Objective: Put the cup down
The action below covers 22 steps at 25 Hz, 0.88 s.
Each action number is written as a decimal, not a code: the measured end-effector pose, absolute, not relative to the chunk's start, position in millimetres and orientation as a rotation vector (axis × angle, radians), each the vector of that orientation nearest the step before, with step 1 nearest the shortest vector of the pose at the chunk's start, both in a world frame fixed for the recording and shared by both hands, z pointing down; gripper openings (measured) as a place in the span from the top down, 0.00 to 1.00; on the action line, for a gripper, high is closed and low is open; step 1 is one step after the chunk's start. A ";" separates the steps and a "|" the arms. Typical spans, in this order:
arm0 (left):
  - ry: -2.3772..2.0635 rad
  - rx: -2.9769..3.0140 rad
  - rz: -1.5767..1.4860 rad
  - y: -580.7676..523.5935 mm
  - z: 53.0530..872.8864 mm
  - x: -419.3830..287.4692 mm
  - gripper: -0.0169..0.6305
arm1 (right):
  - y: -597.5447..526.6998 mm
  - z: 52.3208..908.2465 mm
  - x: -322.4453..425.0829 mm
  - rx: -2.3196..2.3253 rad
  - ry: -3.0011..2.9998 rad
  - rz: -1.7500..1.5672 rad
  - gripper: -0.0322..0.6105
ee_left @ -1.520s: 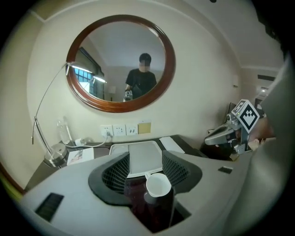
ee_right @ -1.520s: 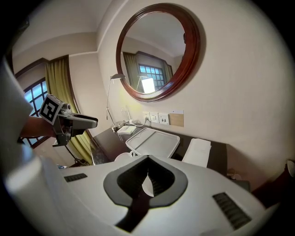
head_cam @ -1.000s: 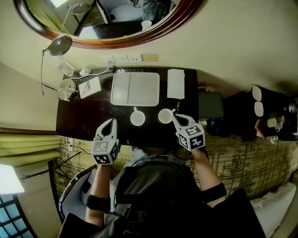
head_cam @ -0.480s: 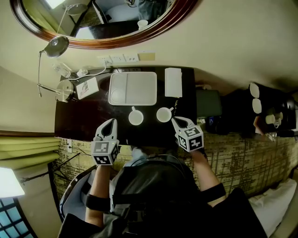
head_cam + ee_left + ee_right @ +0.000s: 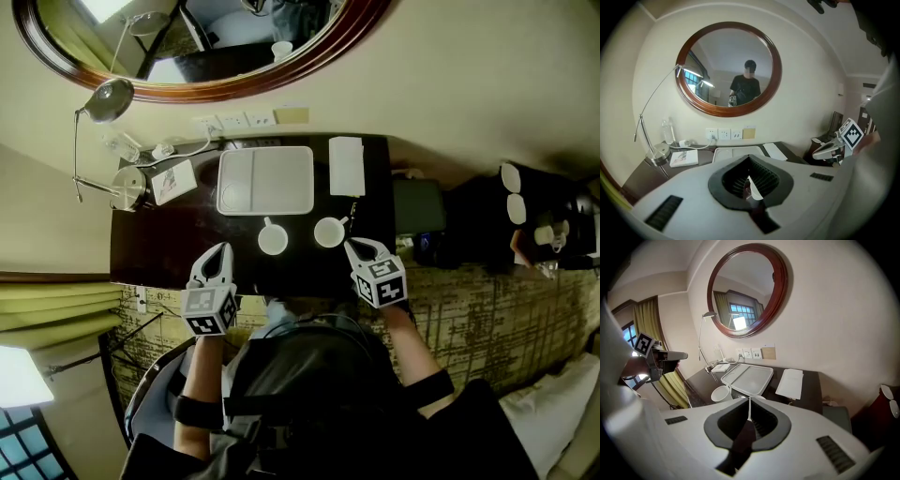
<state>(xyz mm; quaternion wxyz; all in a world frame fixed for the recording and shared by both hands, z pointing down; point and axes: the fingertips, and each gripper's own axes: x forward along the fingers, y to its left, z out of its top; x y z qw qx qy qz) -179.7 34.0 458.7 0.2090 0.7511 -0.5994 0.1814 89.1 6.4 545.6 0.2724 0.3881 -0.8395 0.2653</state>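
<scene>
The cup (image 5: 329,232) that I take as mine stands upright on the dark tabletop (image 5: 187,248), in front of the white tray (image 5: 266,180). Its small handle is turned toward the right gripper (image 5: 351,245), which is just beside it, clearly nearer than the left one. A second cup (image 5: 273,240) stands to its left, between both grippers.

The right gripper is tilted down at the cup. Its jaws are almost together and have just been opening a little. Between them I see only a thin pale slit, and I cannot tell whether this is the handle or the cup behind.

The left gripper (image 5: 221,248) hangs over the near edge, fully closed and empty.
</scene>
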 end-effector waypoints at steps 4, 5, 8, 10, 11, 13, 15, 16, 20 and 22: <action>-1.662 2.056 0.482 36.2 467.3 -185.7 0.97 | 7.6 551.6 89.1 1.074 -2.249 0.692 0.86; -1.660 2.050 0.479 36.2 468.2 -186.8 0.97 | 9.9 555.8 88.2 1.070 -2.245 0.701 0.82; -1.646 2.047 0.492 35.3 469.2 -188.1 0.97 | 15.3 565.8 83.8 1.078 -2.242 0.733 0.63; -1.650 2.042 0.504 34.1 472.3 -193.4 0.97 | 16.3 569.9 79.5 1.097 -2.247 0.737 0.54; -1.652 2.041 0.510 33.3 474.4 -197.1 0.97 | 17.1 573.8 76.9 1.104 -2.246 0.743 0.45; -1.649 2.046 0.525 31.8 476.3 -202.1 0.97 | 18.3 583.7 72.1 1.124 -2.239 0.748 0.29; -1.633 2.063 0.554 30.4 475.1 -202.6 0.97 | 19.4 597.1 70.3 1.161 -2.218 0.753 0.21; -1.621 2.073 0.572 29.4 474.0 -202.2 0.97 | 18.6 602.7 68.8 1.180 -2.208 0.754 0.20; -1.595 2.099 0.634 23.4 476.0 -208.5 0.97 | 8.5 624.4 61.6 1.245 -2.172 0.729 0.19; -1.585 2.116 0.655 20.0 478.6 -210.8 0.97 | -0.6 631.8 60.9 1.288 -2.165 0.687 0.19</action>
